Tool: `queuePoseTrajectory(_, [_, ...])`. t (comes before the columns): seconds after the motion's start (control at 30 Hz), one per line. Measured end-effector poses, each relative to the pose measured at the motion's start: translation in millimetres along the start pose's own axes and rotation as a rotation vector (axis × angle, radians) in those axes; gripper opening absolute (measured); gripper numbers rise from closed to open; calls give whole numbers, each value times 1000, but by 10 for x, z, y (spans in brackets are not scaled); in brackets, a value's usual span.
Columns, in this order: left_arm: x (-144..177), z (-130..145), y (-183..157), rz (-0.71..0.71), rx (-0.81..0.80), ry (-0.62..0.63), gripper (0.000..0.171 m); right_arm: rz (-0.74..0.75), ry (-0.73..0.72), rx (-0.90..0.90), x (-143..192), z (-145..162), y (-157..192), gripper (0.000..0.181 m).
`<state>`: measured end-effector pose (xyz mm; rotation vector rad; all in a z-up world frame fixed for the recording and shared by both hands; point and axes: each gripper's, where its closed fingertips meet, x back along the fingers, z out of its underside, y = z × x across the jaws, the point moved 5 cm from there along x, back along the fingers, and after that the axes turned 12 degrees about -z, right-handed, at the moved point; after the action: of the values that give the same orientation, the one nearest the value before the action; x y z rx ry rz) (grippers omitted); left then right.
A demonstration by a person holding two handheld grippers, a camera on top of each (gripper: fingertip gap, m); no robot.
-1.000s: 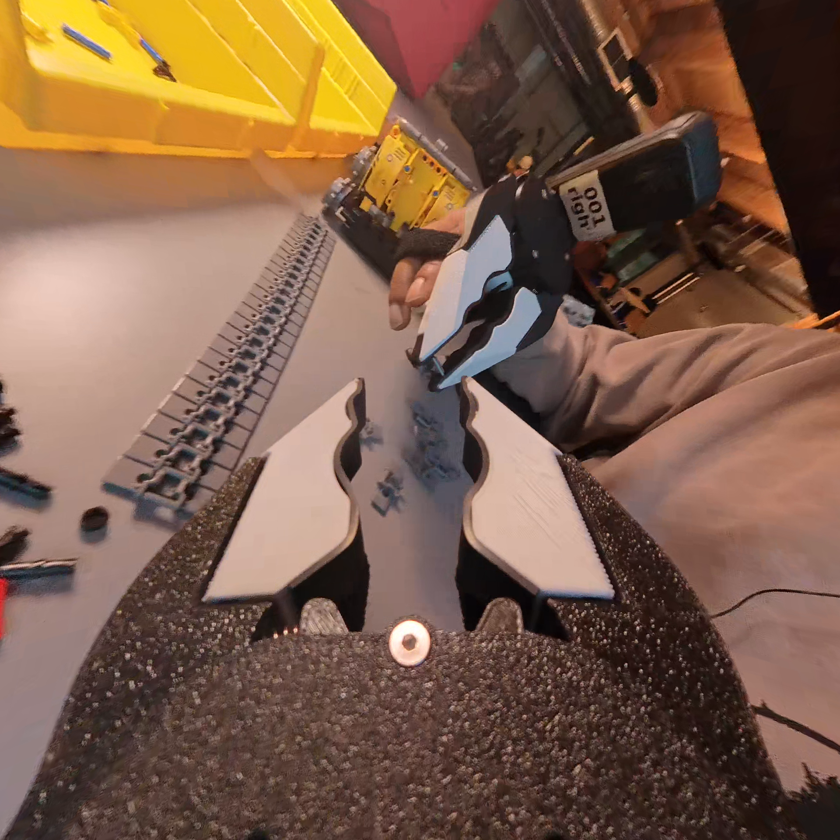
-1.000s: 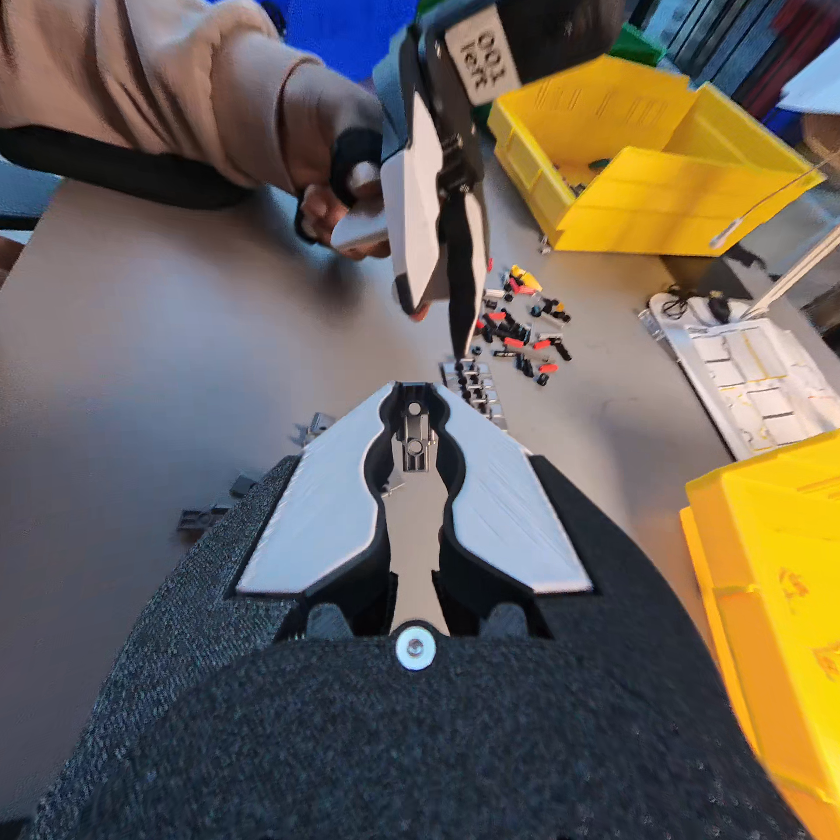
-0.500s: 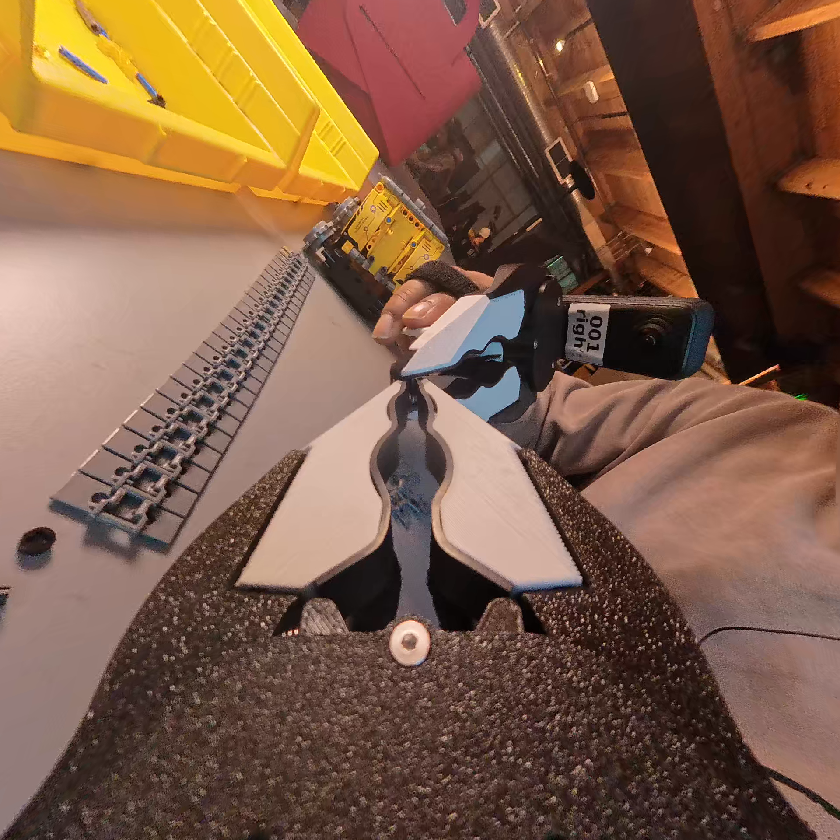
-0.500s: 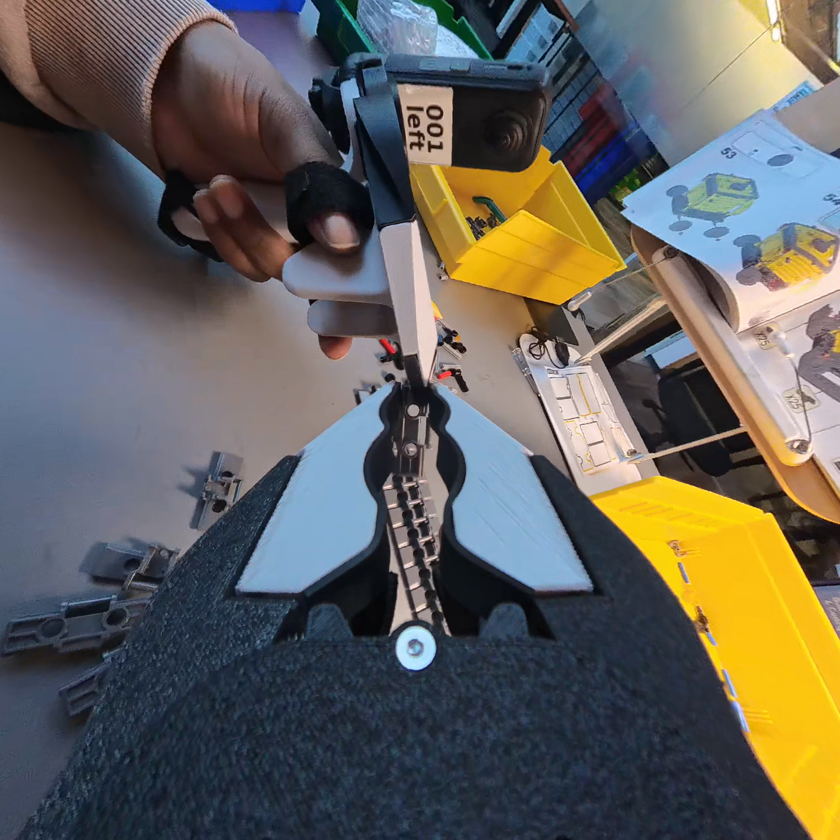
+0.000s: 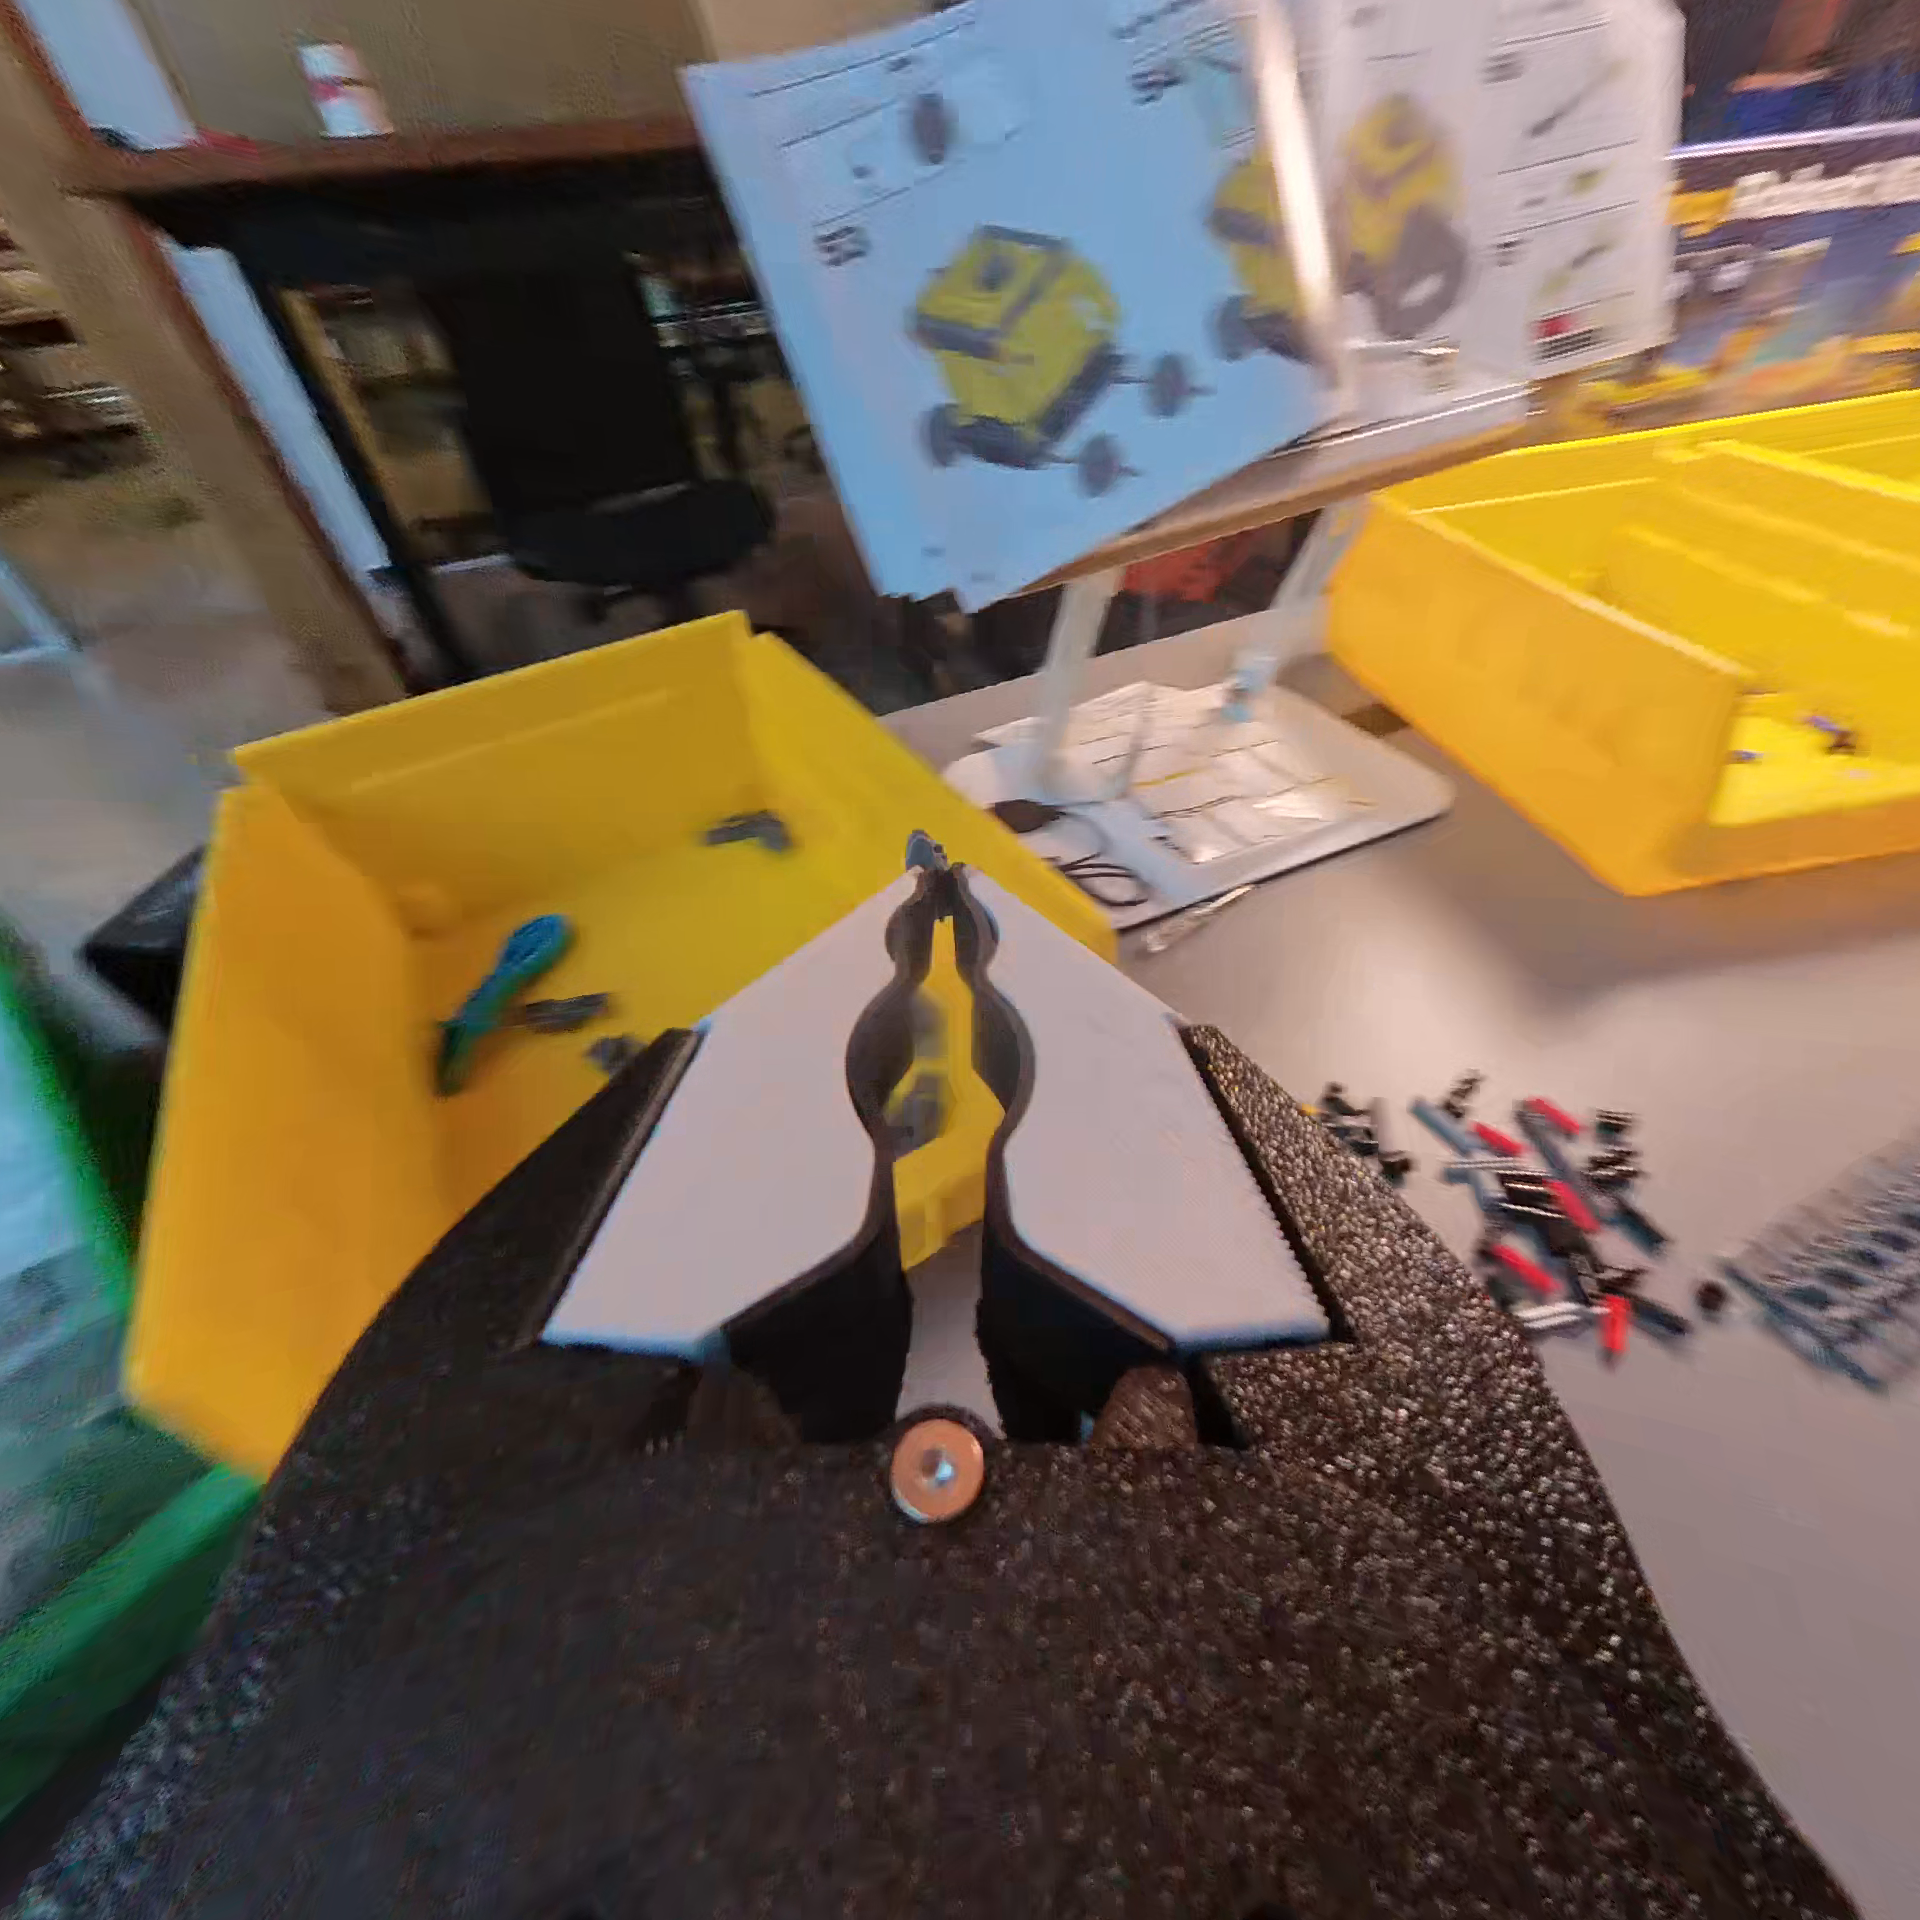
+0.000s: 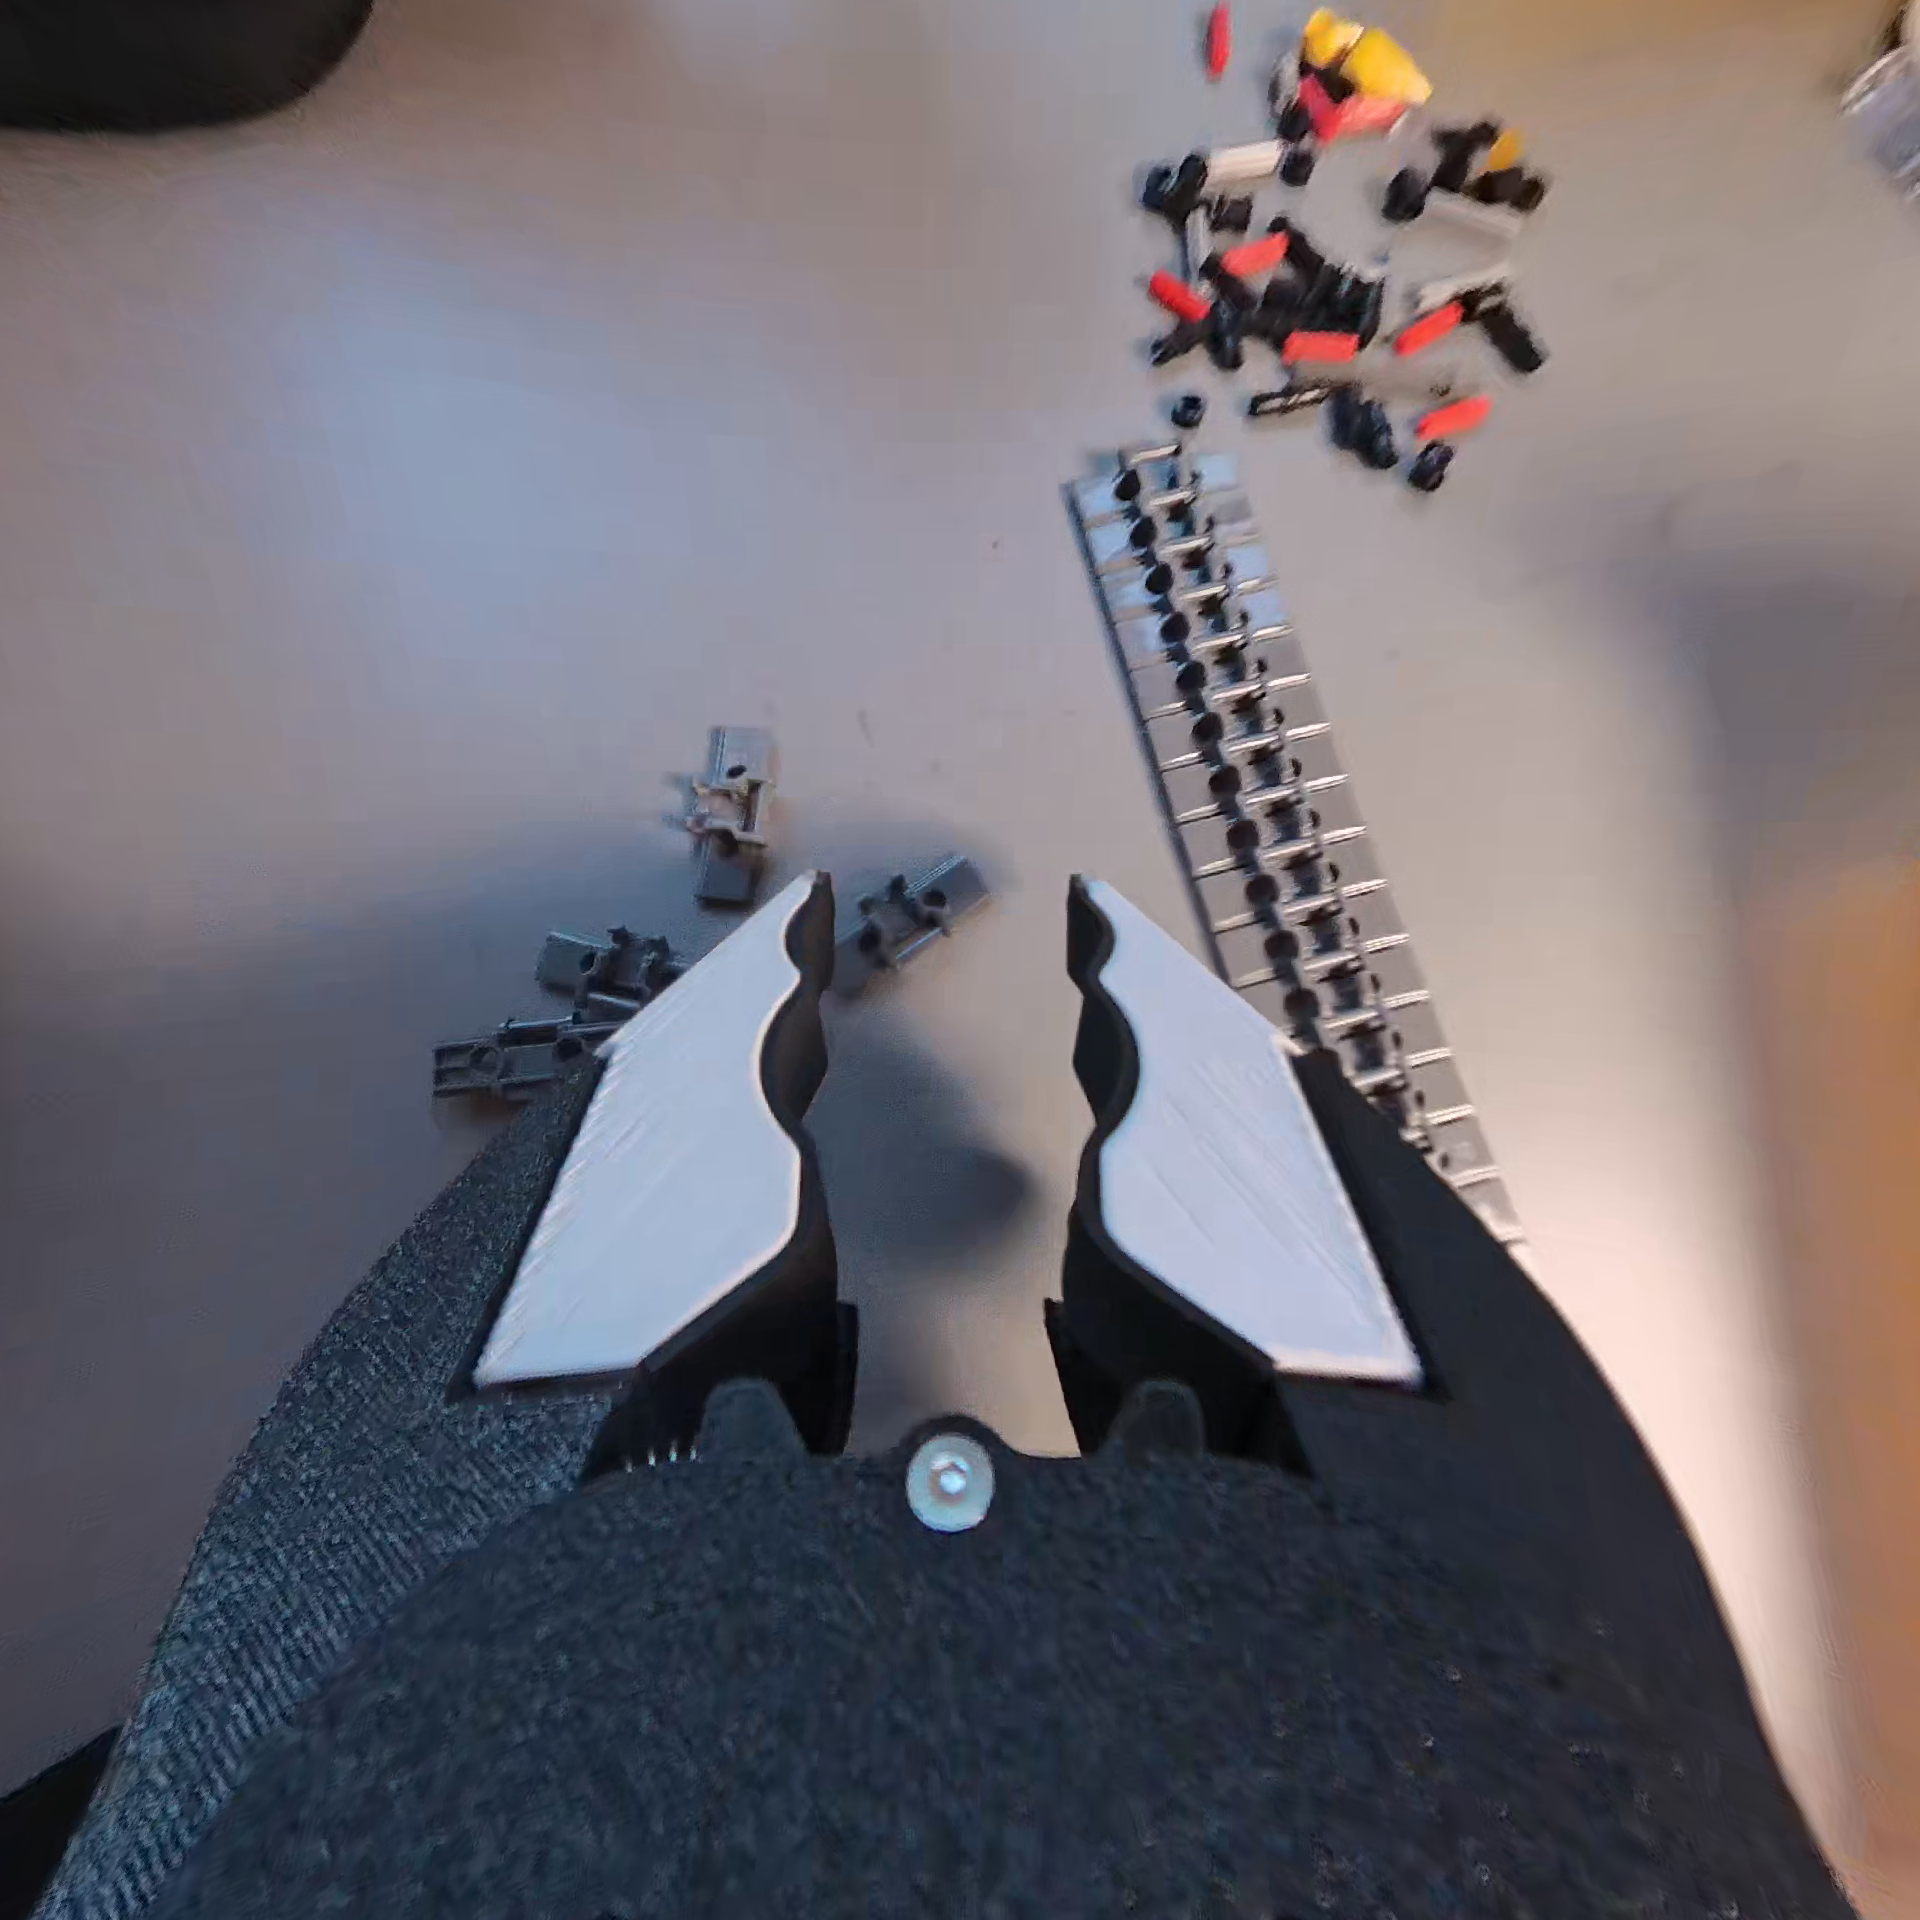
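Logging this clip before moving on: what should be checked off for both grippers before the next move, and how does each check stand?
1. Left gripper shut on small dark piece: ok.
2. Piece's kind: cannot tell, blurred.
3. Left tips over yellow bin: ok.
4. Right gripper open, empty: ok.
5. Right gripper clear of loose grey links and track strip: cannot tell.

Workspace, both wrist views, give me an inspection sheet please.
Surface: grey table, bare patches.
Job's things: long grey track chain; loose grey links.
Clutter: pile of small red and black pieces; yellow bin holding a blue-green part.
Grippers: left gripper shut on a small dark piece; right gripper open, empty.
Cables: black cable by the stand.
Surroundings: instruction booklet on stand; green bin.
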<state>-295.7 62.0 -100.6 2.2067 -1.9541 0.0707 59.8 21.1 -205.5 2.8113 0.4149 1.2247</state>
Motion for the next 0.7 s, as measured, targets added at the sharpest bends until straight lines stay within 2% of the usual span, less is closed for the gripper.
queuePoseTrajectory(0.1, [-80, 213, 360, -115, 25, 88, 2, -15, 83, -22, -86, 77, 29, 41])
queuePoseTrajectory(0.17, [-82, 271, 433, -120, 65, 107, 17, -6, 95, -14, -90, 71, 40, 29])
queuePoseTrajectory(0.23, [-48, 219, 363, -64, 115, 86, 28, -18, 96, 0, -101, 64, 73, 19])
queuePoseTrajectory(0.3, [-12, 161, 150, 52, 150, 82, 34, -4, 102, 22, -102, 56, 76, 19])
queuePoseTrajectory(0.37, [44, 139, -188, 232, 177, 103, 34, 36, 99, 52, -96, 32, 44, 18])
queuePoseTrajectory(0.53, [284, 217, -1177, 772, 317, 288, 35, 162, -58, 236, 14, -255, 36, 19])
queuePoseTrajectory(0.6, [381, 274, -1493, 899, 313, 344, 35, 238, -106, 286, 61, -365, 26, 18])
queuePoseTrajectory(0.7, [505, 363, -1856, 1005, 255, 400, 35, 353, -138, 379, 96, -472, 22, 18])
